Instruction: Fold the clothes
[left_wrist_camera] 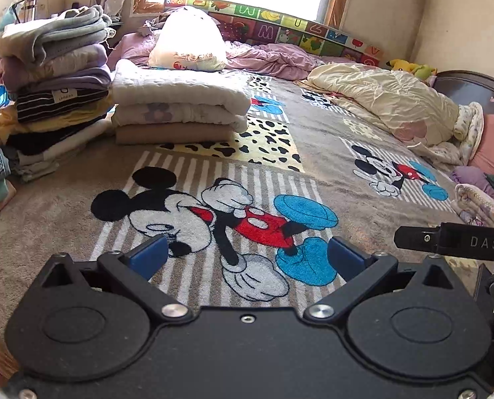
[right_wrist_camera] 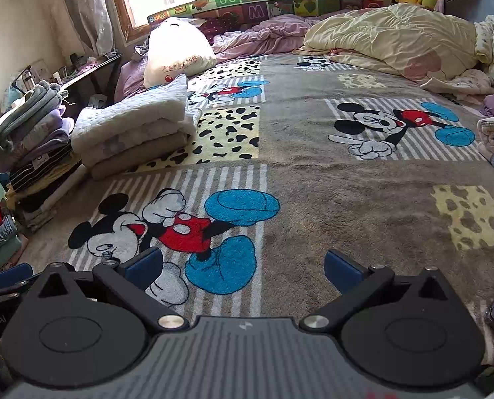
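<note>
The middle of both views is open room: a grey cartoon-mouse blanket (left_wrist_camera: pixel 313 126) spreads flat across the bed, with nothing lying on its centre from the lower edge up to the far pillows. The left gripper (left_wrist_camera: pixel 247 259) hangs low over the printed mouse at lower centre of its view, its blue fingers (left_wrist_camera: pixel 149 254) spread wide and holding nothing. The right gripper (right_wrist_camera: pixel 243 266) sits likewise at the bottom of its view, jaws released and empty, just beside the same printed figure; its black side shows at the right edge of the left wrist view.

The free space is hemmed in at the sides. At upper left stands a tall stack of folded clothes (left_wrist_camera: pixel 54 76), topped by a grey garment, with a striped black piece in the middle. Just beside it, toward centre, lies a lower pile of folded blankets (left_wrist_camera: pixel 177 106), white over tan. Behind them a white plush pillow (left_wrist_camera: pixel 187 40) leans near a colourful alphabet mat (left_wrist_camera: pixel 280 26) under the window. At upper right a rumpled cream quilt (left_wrist_camera: pixel 390 99) fills the corner, and small folded cloths (left_wrist_camera: pixel 479 202) edge the right side.

The clothes are well apart from both grippers, up and to the left of the jaws; no garment lies between or under the fingers.
</note>
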The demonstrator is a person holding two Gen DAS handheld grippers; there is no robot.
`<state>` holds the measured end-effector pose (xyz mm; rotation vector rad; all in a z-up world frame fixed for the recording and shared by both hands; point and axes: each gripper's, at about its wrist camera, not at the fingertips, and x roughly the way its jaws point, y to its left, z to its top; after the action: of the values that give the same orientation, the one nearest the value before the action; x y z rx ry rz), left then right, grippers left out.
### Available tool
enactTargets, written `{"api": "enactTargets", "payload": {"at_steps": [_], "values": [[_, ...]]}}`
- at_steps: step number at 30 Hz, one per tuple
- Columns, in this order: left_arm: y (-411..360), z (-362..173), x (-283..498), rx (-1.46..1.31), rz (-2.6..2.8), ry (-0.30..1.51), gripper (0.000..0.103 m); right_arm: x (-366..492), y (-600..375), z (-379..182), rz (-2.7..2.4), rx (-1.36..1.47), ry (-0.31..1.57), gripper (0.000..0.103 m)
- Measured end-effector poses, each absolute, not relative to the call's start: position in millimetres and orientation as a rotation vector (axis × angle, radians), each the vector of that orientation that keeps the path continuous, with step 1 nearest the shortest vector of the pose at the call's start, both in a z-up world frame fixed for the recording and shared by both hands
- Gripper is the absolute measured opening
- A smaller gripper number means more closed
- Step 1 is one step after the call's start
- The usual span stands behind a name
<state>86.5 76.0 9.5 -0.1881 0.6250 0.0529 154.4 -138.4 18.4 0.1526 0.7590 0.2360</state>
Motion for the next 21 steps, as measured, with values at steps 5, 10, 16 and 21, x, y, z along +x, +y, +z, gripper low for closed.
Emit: {"api": "enactTargets", "payload": {"at_steps": [5,10,16,21], "values": [[39.9,11.8,75.9,-0.077,0.025,0.648,0.103,118.2,-162.2,24.1,0.176,0.159,0.763,0.103],[18.8,16.3,63.1,-0.015,0.022,0.665,0.103,89.7,-182.9,23.9,0.120,0.158,0.763,0.103],[12.0,17.4,53.5,-0.091,-0.041,0.693,0.103,66.1,-198.2,21.4,0.076,0.149,0.772,0.103],[-0.2,19.8,43.2,-0.068,-0.028,0.676,0.103,54.5,-204.1,25.5,0.086,0.128,0.772,0.103]]}}
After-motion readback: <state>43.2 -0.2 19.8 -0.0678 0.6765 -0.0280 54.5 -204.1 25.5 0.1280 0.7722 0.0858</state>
